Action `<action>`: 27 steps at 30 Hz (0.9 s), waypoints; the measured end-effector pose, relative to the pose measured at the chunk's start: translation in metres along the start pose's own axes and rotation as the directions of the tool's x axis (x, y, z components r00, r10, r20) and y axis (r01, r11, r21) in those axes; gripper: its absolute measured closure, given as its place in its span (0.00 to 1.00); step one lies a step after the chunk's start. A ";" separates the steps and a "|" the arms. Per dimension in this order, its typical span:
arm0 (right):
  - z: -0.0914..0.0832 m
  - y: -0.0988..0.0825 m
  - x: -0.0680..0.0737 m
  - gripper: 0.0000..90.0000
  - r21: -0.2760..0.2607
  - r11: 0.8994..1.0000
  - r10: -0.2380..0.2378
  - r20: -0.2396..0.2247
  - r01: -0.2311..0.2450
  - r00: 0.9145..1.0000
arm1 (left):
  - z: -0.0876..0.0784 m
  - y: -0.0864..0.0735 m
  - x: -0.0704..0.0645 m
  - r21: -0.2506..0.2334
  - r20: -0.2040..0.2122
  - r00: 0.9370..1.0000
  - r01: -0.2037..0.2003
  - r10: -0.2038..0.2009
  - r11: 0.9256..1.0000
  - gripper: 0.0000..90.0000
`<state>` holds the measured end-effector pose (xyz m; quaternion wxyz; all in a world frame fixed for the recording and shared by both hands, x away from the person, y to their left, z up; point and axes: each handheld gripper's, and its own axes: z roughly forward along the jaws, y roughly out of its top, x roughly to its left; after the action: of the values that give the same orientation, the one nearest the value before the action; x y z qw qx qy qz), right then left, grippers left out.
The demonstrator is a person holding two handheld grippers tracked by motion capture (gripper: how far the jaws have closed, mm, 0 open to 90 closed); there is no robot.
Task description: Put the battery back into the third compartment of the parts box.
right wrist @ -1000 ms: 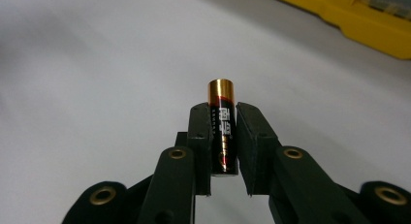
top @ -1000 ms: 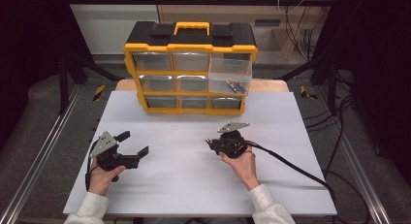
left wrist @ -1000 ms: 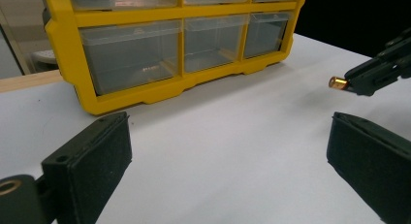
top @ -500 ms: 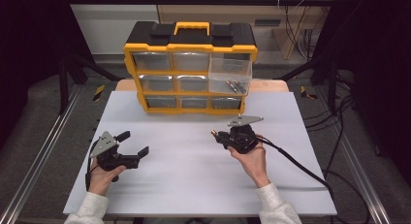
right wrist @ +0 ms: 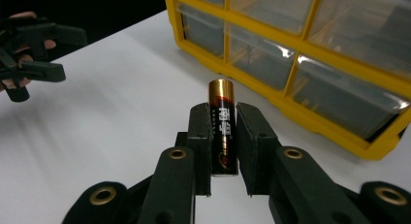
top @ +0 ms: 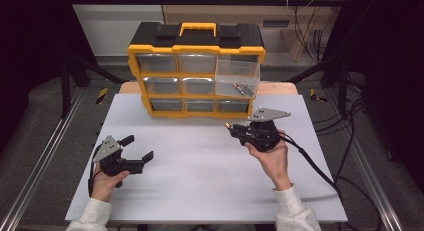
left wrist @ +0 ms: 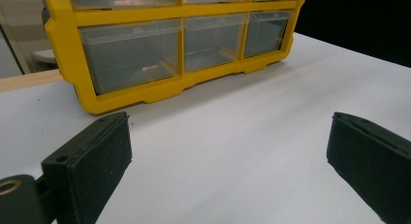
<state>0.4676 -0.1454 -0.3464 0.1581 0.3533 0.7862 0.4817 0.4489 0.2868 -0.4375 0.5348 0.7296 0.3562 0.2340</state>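
The right gripper [right wrist: 224,136] jaws clamp an AA battery [right wrist: 223,132], label unreadable, near the yellow organizer [top: 196,71]. The left gripper [top: 136,148] jaws stand wide over open tabletop [top: 200,161].

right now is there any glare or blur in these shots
Right gripper view: glare streaks on the organizer's clear drawers, the battery sharp between the right gripper's jaws. Left gripper view: the near pads look soft. High view: dark surroundings, the table evenly lit.

The organizer [top: 196,71] blocks the table's [top: 200,181] far edge at the middle. The bare white top from it to the near edge gives free passage between both grippers.
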 end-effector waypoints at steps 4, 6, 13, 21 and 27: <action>-0.013 0.014 -0.001 0.86 -0.024 1.000 -0.009 0.011 0.010 1.000 | 0.000 0.000 0.000 -0.001 0.000 1.000 0.003 -0.003 1.000 0.02; -0.020 0.022 -0.001 0.86 -0.039 0.999 -0.014 0.019 0.015 1.000 | 0.000 0.000 0.000 -0.001 0.000 1.000 0.003 -0.003 1.000 0.02; -0.040 0.044 -0.003 0.86 -0.077 0.997 -0.025 0.028 0.027 0.999 | 0.000 0.000 0.000 -0.001 0.000 1.000 0.003 -0.003 1.000 0.02; -0.053 0.067 -0.004 0.86 -0.115 0.993 -0.030 0.045 0.035 0.999 | 0.000 0.000 0.000 -0.001 0.000 1.000 0.003 -0.003 1.000 0.02; -0.061 0.091 -0.007 0.86 -0.147 0.988 -0.035 0.070 0.045 0.997 | 0.000 0.000 0.000 -0.001 0.001 1.000 0.004 -0.004 1.000 0.02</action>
<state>0.4732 -0.1632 -0.2382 0.2199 0.3408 0.7493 0.5235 0.4488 0.2867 -0.4374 0.5359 0.7287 0.3571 0.2329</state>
